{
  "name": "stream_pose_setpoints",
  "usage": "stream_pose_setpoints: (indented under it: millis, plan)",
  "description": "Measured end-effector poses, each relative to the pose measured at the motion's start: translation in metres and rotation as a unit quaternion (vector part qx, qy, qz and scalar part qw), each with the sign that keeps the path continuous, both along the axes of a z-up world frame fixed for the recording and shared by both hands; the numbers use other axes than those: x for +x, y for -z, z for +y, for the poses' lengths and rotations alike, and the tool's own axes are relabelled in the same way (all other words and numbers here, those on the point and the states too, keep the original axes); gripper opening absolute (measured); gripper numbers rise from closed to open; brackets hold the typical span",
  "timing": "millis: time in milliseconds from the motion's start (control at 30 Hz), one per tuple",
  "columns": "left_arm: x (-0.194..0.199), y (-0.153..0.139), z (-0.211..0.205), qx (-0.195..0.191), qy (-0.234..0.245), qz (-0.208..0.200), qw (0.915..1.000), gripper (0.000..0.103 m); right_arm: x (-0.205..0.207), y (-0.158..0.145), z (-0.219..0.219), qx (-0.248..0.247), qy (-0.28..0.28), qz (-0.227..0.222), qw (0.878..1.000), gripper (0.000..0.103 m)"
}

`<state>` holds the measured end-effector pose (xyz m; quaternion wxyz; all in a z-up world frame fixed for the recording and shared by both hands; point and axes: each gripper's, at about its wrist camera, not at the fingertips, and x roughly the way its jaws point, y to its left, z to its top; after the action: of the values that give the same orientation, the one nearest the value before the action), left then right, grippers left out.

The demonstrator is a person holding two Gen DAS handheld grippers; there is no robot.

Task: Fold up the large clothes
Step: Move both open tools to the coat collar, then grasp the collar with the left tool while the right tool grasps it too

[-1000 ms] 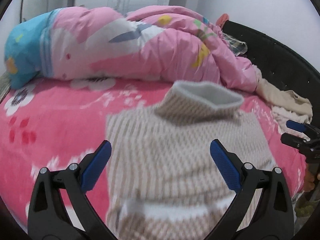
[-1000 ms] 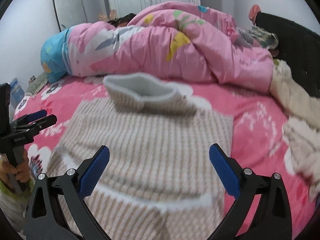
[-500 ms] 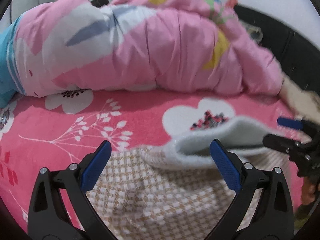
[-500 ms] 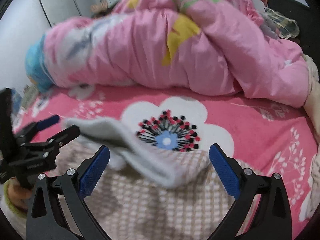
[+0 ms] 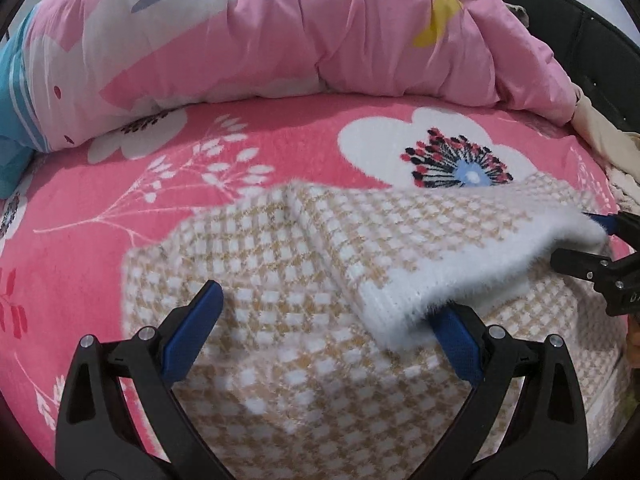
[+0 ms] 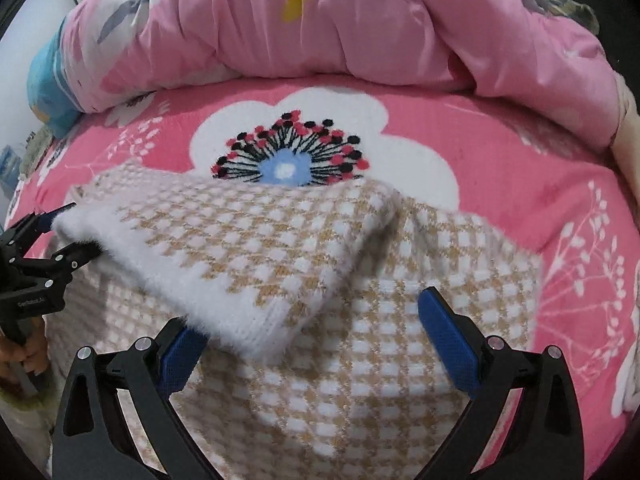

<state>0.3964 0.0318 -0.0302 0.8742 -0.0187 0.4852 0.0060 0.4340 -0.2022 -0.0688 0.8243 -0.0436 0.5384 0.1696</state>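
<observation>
one checked beige-and-white sweater point(image 5: 304, 320) lies on one pink floral bedsheet point(image 5: 120, 200). one pink quilt point(image 5: 320, 28) is heaped behind it. two grippers show, the left gripper point(image 5: 324, 328) and the right gripper point(image 6: 308, 332), with four blue pads between them.

We see a bed covered by a bright pink floral blanket point(image 5: 280, 136) with a big white flower printed near its middle. On it lies a beige-and-white checked sweater point(image 5: 304, 320), its fuzzy white-edged collar part lifted off the body of the garment. Behind the sweater a bunched pink quilt point(image 5: 320, 28) stretches across the far side, and some cream cloth point(image 5: 600, 136) is heaped at the right edge beside a dark headboard point(image 5: 592, 32).
</observation>
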Motion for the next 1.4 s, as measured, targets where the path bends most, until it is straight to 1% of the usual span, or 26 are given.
stream_pose_setpoints:
  millis: [133, 233, 333, 400, 433, 500, 533, 567, 600, 667, 700, 733, 800, 833, 867, 900, 967, 1000, 1033, 1133, 1167, 1200, 1233, 1300, 1333, 1400]
  plan:
    - [-0.005, 0.004, -0.003, 0.01, 0.004, -0.008, 0.9999, 0.096, -0.009, 0.003, 0.011, -0.048, -0.021, -0.019, 0.998, 0.097]
    - [-0.006, 0.003, -0.003, 0.007, 0.004, -0.012, 0.9999, 0.096, -0.019, -0.005, 0.009, -0.063, -0.025, -0.034, 0.997, 0.097]
    - [-0.011, -0.004, -0.003, -0.008, 0.019, -0.026, 0.9994, 0.096, -0.032, -0.036, 0.0, -0.032, -0.036, -0.067, 0.997, 0.097]
    - [-0.016, -0.009, -0.006, -0.007, 0.033, -0.04, 0.9987, 0.096, -0.037, -0.061, -0.006, -0.007, -0.039, -0.092, 0.995, 0.097]
    - [-0.019, -0.012, -0.008, -0.005, 0.039, -0.045, 0.9982, 0.096, -0.035, -0.076, -0.007, 0.02, -0.043, -0.104, 0.993, 0.097]
    - [-0.027, -0.019, -0.01, -0.012, 0.051, -0.055, 0.9971, 0.096, -0.025, -0.093, -0.006, 0.075, -0.049, -0.107, 0.99, 0.096]
    - [-0.03, -0.022, -0.01, -0.021, 0.054, -0.059, 0.9966, 0.096, -0.016, -0.097, -0.001, 0.11, -0.055, -0.1, 0.987, 0.088]
    - [-0.034, -0.026, -0.009, -0.035, 0.056, -0.066, 0.9956, 0.096, -0.009, -0.096, 0.004, 0.132, -0.06, -0.09, 0.985, 0.078]
    - [-0.038, -0.03, -0.008, -0.048, 0.059, -0.074, 0.9943, 0.096, 0.001, -0.091, 0.012, 0.148, -0.062, -0.075, 0.984, 0.074]
    - [-0.048, -0.039, -0.004, -0.075, 0.064, -0.1, 0.9901, 0.096, 0.021, -0.065, 0.028, 0.168, -0.059, -0.028, 0.984, 0.05]
    - [-0.052, -0.043, -0.002, -0.08, 0.064, -0.108, 0.9888, 0.096, 0.028, -0.045, 0.035, 0.169, -0.056, 0.003, 0.984, 0.045]
    - [-0.056, -0.047, 0.0, -0.083, 0.065, -0.121, 0.987, 0.095, 0.029, -0.03, 0.038, 0.164, -0.055, 0.022, 0.985, 0.035]
    - [-0.061, -0.054, 0.006, -0.088, 0.065, -0.142, 0.9838, 0.095, 0.018, -0.005, 0.04, 0.153, -0.07, 0.046, 0.985, 0.032]
    - [-0.061, -0.058, 0.009, -0.094, 0.064, -0.155, 0.9813, 0.092, 0.011, -0.001, 0.039, 0.148, -0.078, 0.038, 0.985, 0.032]
    - [-0.059, -0.061, 0.012, -0.105, 0.061, -0.166, 0.9786, 0.083, 0.002, 0.0, 0.035, 0.146, -0.086, 0.023, 0.985, 0.032]
    - [-0.055, -0.063, 0.012, -0.114, 0.059, -0.168, 0.9774, 0.078, -0.003, -0.001, 0.031, 0.146, -0.087, 0.018, 0.985, 0.032]
    - [-0.037, -0.061, 0.008, -0.137, 0.059, -0.155, 0.9766, 0.068, -0.007, 0.0, 0.024, 0.148, -0.082, 0.019, 0.985, 0.031]
    - [-0.029, -0.059, 0.004, -0.146, 0.063, -0.146, 0.9765, 0.065, -0.009, 0.0, 0.021, 0.147, -0.082, 0.019, 0.986, 0.031]
    - [-0.018, -0.052, -0.002, -0.152, 0.069, -0.128, 0.9777, 0.059, -0.011, -0.001, 0.018, 0.141, -0.082, 0.017, 0.986, 0.03]
    - [0.005, -0.018, -0.016, -0.135, 0.066, -0.049, 0.9874, 0.045, -0.019, -0.006, 0.006, 0.121, -0.08, 0.015, 0.989, 0.03]
    - [0.007, -0.005, -0.019, -0.122, 0.063, -0.024, 0.9902, 0.043, -0.02, -0.008, 0.0, 0.116, -0.078, 0.016, 0.99, 0.03]
    - [0.005, 0.0, -0.019, -0.12, 0.062, -0.022, 0.9905, 0.043, -0.02, -0.011, -0.003, 0.111, -0.073, 0.017, 0.991, 0.03]
    - [0.0, 0.001, -0.017, -0.123, 0.065, -0.033, 0.9897, 0.043, -0.021, -0.015, -0.012, 0.107, -0.063, 0.017, 0.992, 0.03]
    - [-0.006, 0.002, -0.016, -0.118, 0.068, -0.041, 0.9898, 0.043, -0.02, -0.024, -0.028, 0.125, -0.043, 0.018, 0.991, 0.03]
    - [-0.008, 0.002, -0.016, -0.115, 0.07, -0.042, 0.99, 0.043, -0.018, -0.032, -0.037, 0.126, -0.023, 0.008, 0.992, 0.033]
    - [-0.01, 0.004, -0.015, -0.114, 0.073, -0.046, 0.9898, 0.043, -0.012, -0.041, -0.049, 0.137, -0.002, -0.006, 0.991, 0.033]
